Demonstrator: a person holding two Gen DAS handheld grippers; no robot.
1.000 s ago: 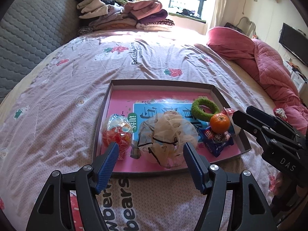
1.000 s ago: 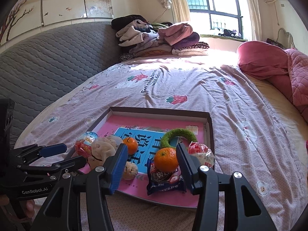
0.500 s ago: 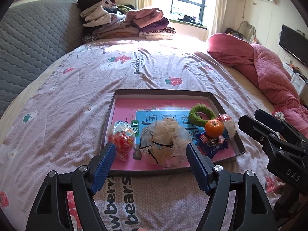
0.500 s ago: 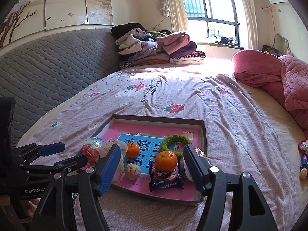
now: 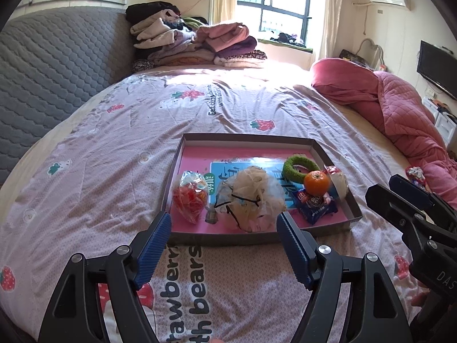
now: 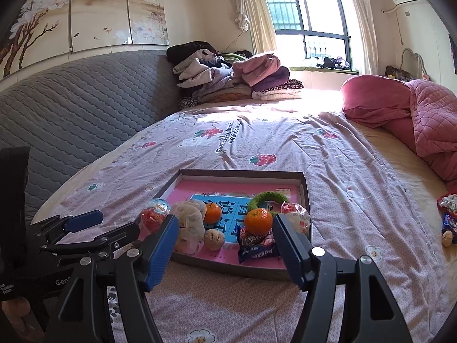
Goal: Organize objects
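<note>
**A:** Where do things stand?

**B:** My left gripper (image 5: 224,238) and right gripper (image 6: 225,241) both hang over the bedspread at the bottom of their frames, jaws spread wide, nothing between them. The tray (image 5: 248,137) sits mid-frame on the bed (image 5: 114,148); in it are a bath pouf (image 5: 251,197), a candy bag (image 5: 190,197), a green ring (image 5: 300,168), and an orange (image 5: 315,182) resting on a blue snack pack (image 5: 315,210).

**A:** So what's left?

**B:** I judge it's the loose bits at the right edge of the right-wrist view: a wrapped sweet (image 6: 449,203) with other small things below it, well apart from the tray.

**A:** How would you do that well?

**B:** Swing the right gripper over, come down with a pad on each side of the sweet, and close gently; the bedspread is soft, so pressing down would sink it. Then set it in the bare pink area at the tray's far side, not on the orange, which looks ready to roll.
</note>
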